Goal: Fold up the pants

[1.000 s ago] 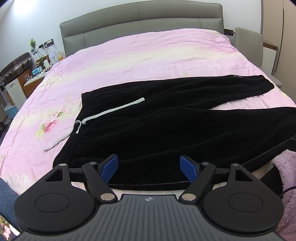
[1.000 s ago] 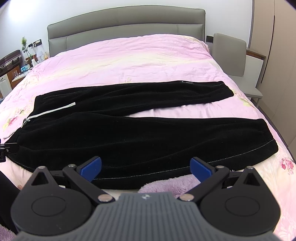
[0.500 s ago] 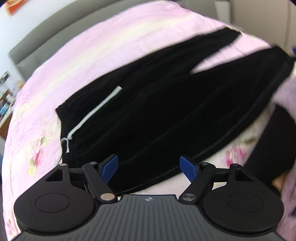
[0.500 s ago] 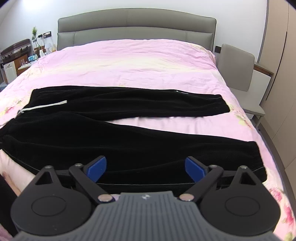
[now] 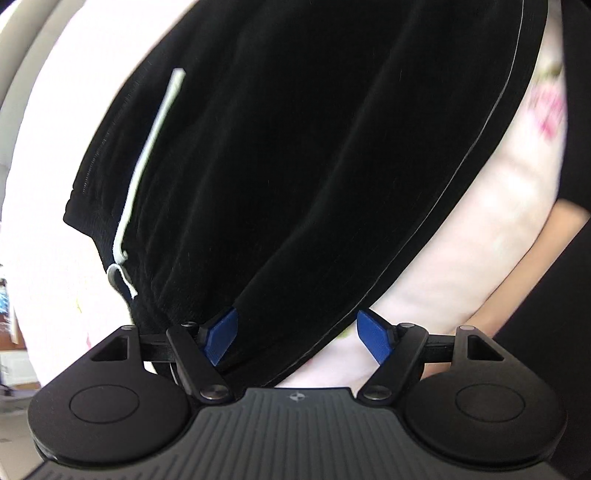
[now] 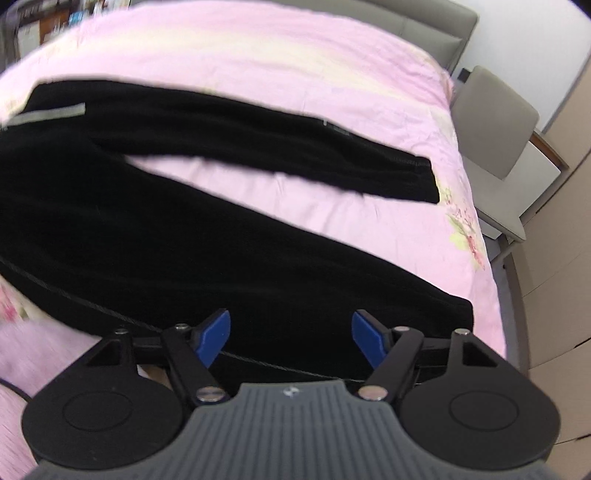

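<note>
Black pants (image 6: pixel 184 236) lie spread on the pink bed (image 6: pixel 295 74), legs pointing right, the far leg apart from the near one. In the left wrist view the waistband end of the pants (image 5: pixel 295 147) fills the frame, with a white drawstring (image 5: pixel 147 147) on it. My left gripper (image 5: pixel 299 338) is open, low over the near waistband corner, the pants' seamed edge between its blue fingers (image 5: pixel 221 332). My right gripper (image 6: pixel 291 338) is open over the near leg close to its cuff (image 6: pixel 454 317); the leg's hem edge runs between its fingers.
A grey headboard (image 6: pixel 424 22) is at the far side. A grey chair (image 6: pixel 495 122) stands beside the bed's right edge. A fuzzy pink item (image 6: pixel 44 354) lies at the near left. The person's arm (image 5: pixel 535 258) shows at the right in the left wrist view.
Both grippers have dropped down and closer to the pants' near edge. The left one swung left toward the waistband, the right one toward the near leg's cuff. Both jaws stayed open.
</note>
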Tool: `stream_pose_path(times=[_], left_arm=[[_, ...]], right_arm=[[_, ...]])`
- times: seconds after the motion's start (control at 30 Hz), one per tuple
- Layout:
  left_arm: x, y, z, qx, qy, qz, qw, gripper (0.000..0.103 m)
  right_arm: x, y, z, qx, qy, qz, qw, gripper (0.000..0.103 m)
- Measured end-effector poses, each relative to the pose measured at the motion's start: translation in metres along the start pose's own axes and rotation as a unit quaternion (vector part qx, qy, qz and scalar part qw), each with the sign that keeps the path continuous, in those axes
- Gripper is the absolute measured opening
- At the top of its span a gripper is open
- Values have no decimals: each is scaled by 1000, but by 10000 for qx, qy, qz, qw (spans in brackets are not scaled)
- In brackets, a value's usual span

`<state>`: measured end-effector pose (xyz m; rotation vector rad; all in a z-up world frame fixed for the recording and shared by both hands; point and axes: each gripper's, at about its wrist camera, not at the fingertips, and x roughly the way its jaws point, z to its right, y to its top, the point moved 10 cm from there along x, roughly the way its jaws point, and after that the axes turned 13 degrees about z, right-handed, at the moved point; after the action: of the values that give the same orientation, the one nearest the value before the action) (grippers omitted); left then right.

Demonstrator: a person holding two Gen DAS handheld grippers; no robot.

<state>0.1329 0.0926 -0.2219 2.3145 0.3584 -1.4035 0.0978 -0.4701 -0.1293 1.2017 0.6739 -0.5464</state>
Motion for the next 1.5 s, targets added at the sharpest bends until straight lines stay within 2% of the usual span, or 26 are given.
stream_pose_path(times=[0.1,0.17,0.27,0.37,0.43,0.53,0.6,0.63,0.7,0.77,0.8,0.87,0.9,0.97,1.03,1.2,1.23,1.3,1.33,1.4,1.47,1.5], left_arm=[[14,-6,7,370,229,-315,9986,87],[22,-4,14,642,520,-388,9958,87],[27,-2,21,1144,1016,-443,9872,92],[33,-1,24,1464,1273,-536,9795,93],[34,-1,21,1377,1380,-609,9789,93],[34,-1,17,1256,1439,-650,9794,93],[30,0,15,1238,1430,-579,9802,82],[27,0,15,1187,1414,-521,9814,77],[19,2,11,1001,1384,-392,9845,58],[9,7,13,788,1393,-287,9867,45],[6,8,10,707,1407,-233,9872,39],[2,11,10,598,1494,-134,9869,35],[-3,12,9,552,1523,-90,9867,34],[-10,10,5,382,1543,30,9873,33],[-19,12,1,96,1507,195,9883,32],[-33,21,-26,-850,1268,644,9862,31],[-34,21,-30,-1008,1238,705,9846,31],[-40,24,-35,-1248,1196,814,9816,31],[-42,24,-36,-1339,1169,856,9804,31],[-44,28,-41,-1508,1107,928,9779,31],[-45,26,-48,-1659,1062,973,9756,31],[-47,28,-51,-1701,1044,983,9749,31]], right_arm=[[15,-14,11,-240,72,-292,9993,71],[22,-22,14,-491,162,-471,9976,77],[32,-37,14,-1092,323,-741,9907,84],[39,-51,13,-1704,466,-877,9803,89],[44,-57,10,-1861,564,-785,9778,91],[57,-58,6,-2124,495,-675,9736,93],[60,-57,3,-2215,469,-699,9715,92],[60,-56,3,-2190,457,-732,9719,89],[57,-55,0,-2027,572,-811,9742,74],[51,-56,-7,-1989,701,-819,9741,49],[49,-56,-11,-2040,746,-814,9727,43],[42,-57,-21,-2193,773,-756,9696,24],[39,-57,-24,-2228,759,-713,9693,22],[33,-55,-26,-2191,737,-603,9710,8],[26,-46,-24,-2148,624,-383,9739,0],[6,-6,9,-1763,-71,217,9841,0],[3,0,15,-1633,-80,228,9863,0],[2,0,15,-1441,203,56,9893,0],[2,-3,14,-1540,313,-19,9876,0],[1,-18,7,-1966,474,-240,9790,8],[-2,-34,3,-2181,664,-463,9726,44],[-3,-42,1,-2213,781,-534,9706,48]])
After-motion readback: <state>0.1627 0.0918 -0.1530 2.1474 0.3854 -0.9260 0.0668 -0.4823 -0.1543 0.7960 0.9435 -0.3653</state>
